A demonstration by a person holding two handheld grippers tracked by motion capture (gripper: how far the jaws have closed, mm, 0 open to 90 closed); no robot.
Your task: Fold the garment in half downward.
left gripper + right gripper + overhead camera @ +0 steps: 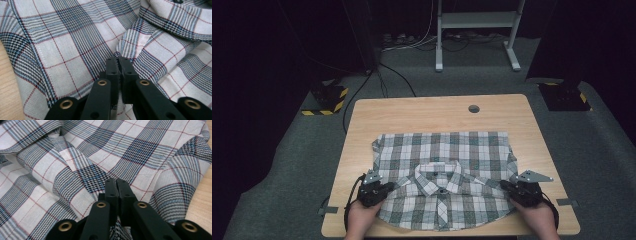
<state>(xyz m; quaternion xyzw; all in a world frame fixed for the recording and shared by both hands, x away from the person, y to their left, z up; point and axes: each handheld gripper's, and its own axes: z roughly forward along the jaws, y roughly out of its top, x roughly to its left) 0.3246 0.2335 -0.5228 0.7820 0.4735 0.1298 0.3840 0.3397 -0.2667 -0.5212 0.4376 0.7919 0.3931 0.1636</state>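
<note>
Your light wooden tabletop (412, 112) carries the folded checked cotton shirt (447, 155), spread toward its near edge, collar facing you. Your left hand-held gripper (384, 187) sits at the shirt's near-left shoulder, jaws pinched together on the fabric. Your right hand-held gripper (507, 186) pinches the near-right shoulder likewise.

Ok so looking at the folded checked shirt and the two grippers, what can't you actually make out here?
- Whether the left gripper pinches any cloth of the shirt: left gripper view, the shut jaws hide the contact.
- The same for the right gripper: right gripper view, the jaws cover the spot.
- The sleeves: high view, folded out of sight under the shirt.
- The collar buttons: high view, too small to tell.
- The table front edge: high view, cut off by hands and frame.
</note>
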